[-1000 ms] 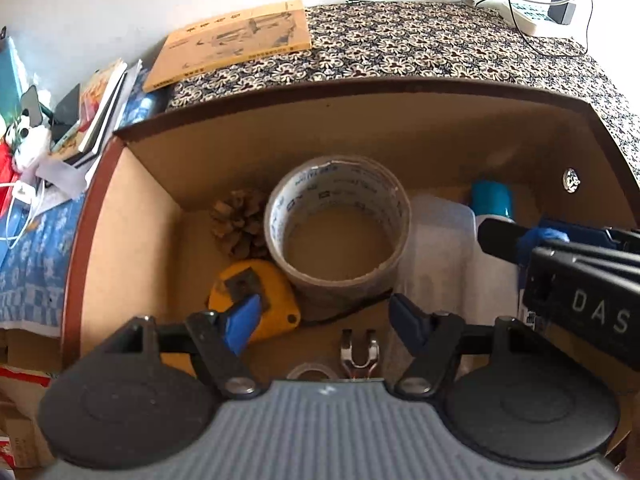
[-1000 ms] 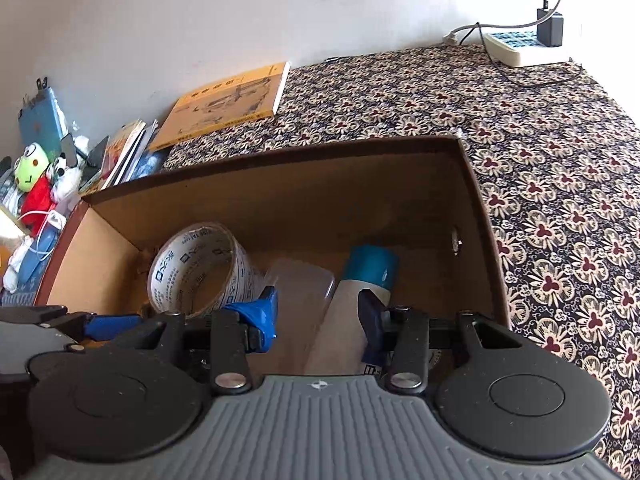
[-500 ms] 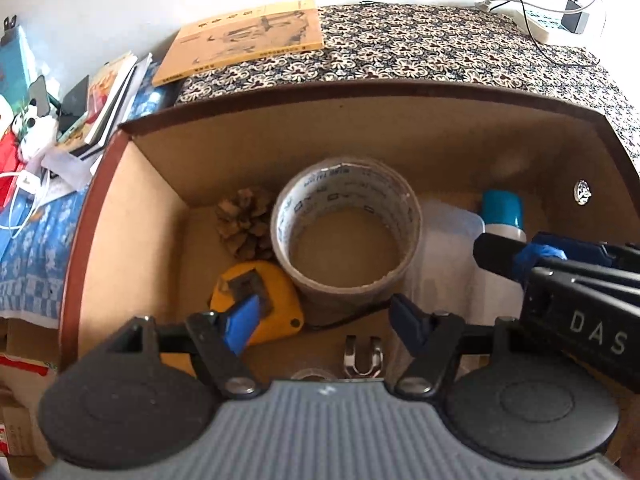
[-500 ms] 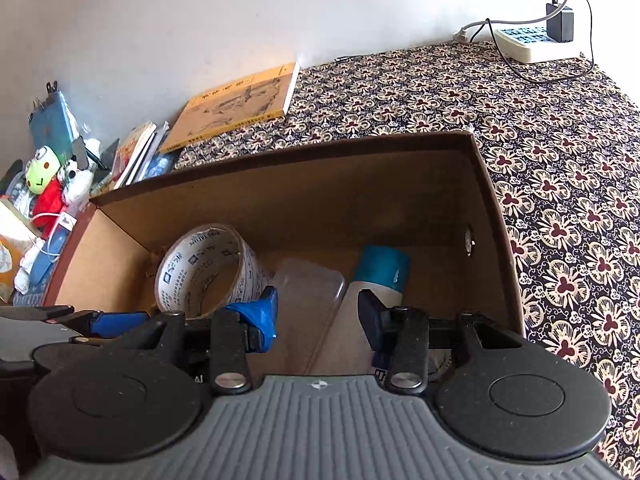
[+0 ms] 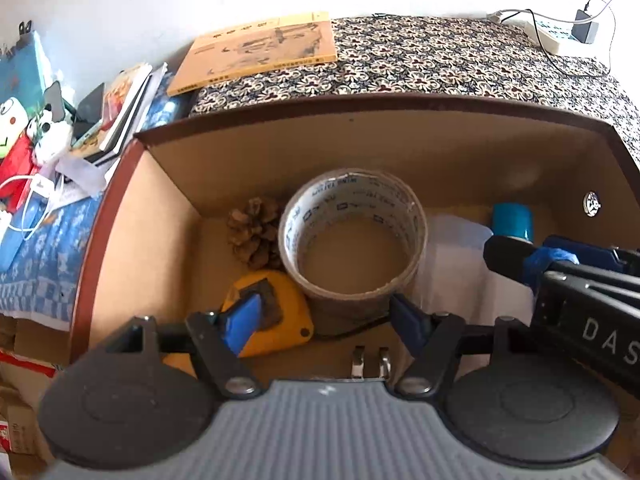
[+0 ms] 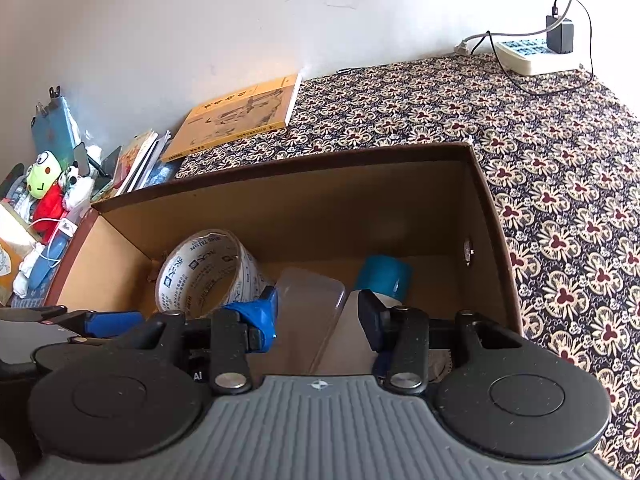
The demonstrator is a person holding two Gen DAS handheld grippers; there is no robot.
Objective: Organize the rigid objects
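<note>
Against a white wall, a desk (image 6: 560, 184) draped in dark floral-patterned cloth carries an open brown cardboard box (image 5: 360, 152) that holds everything we are sorting. Inside it, a wide roll of printed packing tape (image 5: 354, 240) stands on end, a brown pine cone (image 5: 254, 236) and yellow tape measure (image 5: 272, 312) at its left, a white teal-capped bottle (image 6: 380, 284) lying lengthwise at its right. Our left claw (image 5: 324, 320) gapes empty, the roll straight ahead; our right claw (image 6: 316, 316), also spread and empty, hovers nearer the bottle.
</note>
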